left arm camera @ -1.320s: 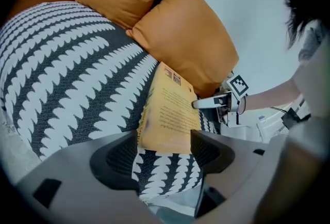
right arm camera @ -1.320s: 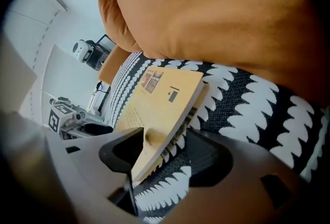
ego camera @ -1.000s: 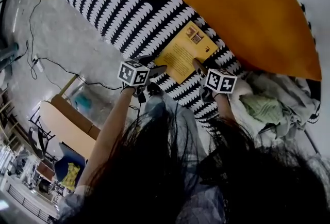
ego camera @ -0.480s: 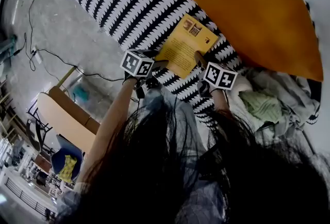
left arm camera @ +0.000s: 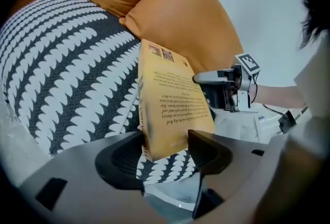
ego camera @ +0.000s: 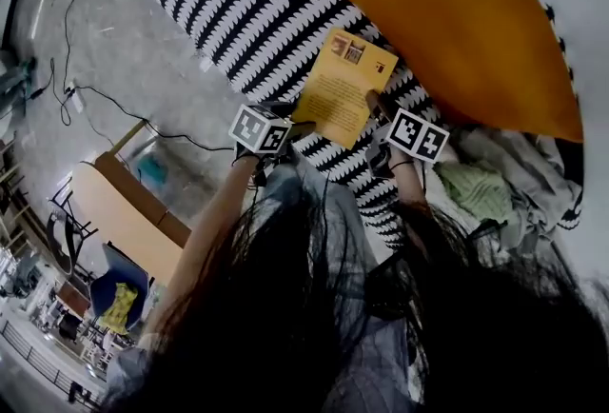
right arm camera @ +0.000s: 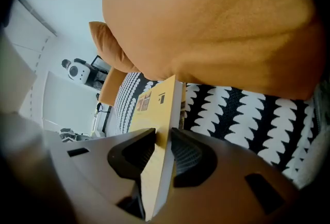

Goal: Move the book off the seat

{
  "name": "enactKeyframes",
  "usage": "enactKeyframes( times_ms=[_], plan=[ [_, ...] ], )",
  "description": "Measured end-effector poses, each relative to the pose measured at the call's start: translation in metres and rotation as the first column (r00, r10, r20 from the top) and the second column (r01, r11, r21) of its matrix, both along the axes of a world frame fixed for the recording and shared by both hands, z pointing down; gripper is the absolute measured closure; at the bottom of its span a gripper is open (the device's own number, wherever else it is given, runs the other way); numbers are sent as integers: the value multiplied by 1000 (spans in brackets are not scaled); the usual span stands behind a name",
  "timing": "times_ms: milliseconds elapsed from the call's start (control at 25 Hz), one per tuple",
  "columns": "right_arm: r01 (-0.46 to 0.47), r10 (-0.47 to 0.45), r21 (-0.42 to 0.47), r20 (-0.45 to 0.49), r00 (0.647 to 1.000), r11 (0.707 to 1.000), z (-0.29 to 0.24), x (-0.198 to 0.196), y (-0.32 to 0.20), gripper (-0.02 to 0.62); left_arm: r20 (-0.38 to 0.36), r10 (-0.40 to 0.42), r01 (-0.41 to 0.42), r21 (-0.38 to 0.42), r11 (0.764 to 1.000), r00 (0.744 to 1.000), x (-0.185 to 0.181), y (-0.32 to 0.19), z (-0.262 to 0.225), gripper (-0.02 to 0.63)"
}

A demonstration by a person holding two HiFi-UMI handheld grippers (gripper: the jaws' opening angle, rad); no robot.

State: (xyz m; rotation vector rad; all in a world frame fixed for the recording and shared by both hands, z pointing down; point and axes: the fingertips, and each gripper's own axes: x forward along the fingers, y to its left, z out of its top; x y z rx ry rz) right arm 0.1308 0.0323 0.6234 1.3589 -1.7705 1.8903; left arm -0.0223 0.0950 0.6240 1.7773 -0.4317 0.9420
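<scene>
Book (ego camera: 343,88), printed yellow paperback; right gripper (right arm camera: 162,136) just closed, clamping edge; left gripper (left arm camera: 165,138) wide, closing astride corner.

This looks like a mock living-room corner set up inside a large lab or workshop hall, not a lived-in home. A sofa seat (ego camera: 238,2) in black-and-white patterned fabric carries plump orange cushions (ego camera: 457,21), with crumpled cloths (ego camera: 495,187) at its right end. The floor (ego camera: 124,49) on the left is bare grey concrete with black cables (ego camera: 119,107) trailing across it. Nearer on the left stand a curved plywood piece (ego camera: 124,226) and cluttered racks (ego camera: 38,306). The wall (left arm camera: 268,21) is plain white.
</scene>
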Motion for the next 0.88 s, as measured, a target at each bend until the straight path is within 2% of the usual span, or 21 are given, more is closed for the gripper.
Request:
enactKeyframes(
  times_ms=[240, 480, 600, 720, 800, 880],
  plan=[
    [-1, 0, 17, 42, 999, 1000, -37, -9, -1, 492, 12, 25, -27, 127, 992, 1000, -12, -8, -43, 322],
    [30, -33, 61, 54, 998, 998, -100, -27, -13, 492, 38, 52, -60, 265, 962, 998, -30, -24, -102, 322],
    [66, -71, 110, 42, 997, 992, -129, -48, -30, 494, 32, -4, -7, 328, 945, 999, -50, -33, -128, 322],
    [119, -123, 146, 20, 992, 982, -159, -62, -34, 494, 5, -75, 68, 357, 932, 997, -59, -27, -154, 322],
    [174, -178, 183, 6, 984, 968, -183, -69, -37, 494, -6, -121, 115, 383, 917, 993, -62, -21, -174, 322],
    [231, -236, 231, -6, 972, 945, -210, -81, -44, 494, -14, -171, 161, 421, 892, 985, -70, -22, -195, 322]
  ],
)
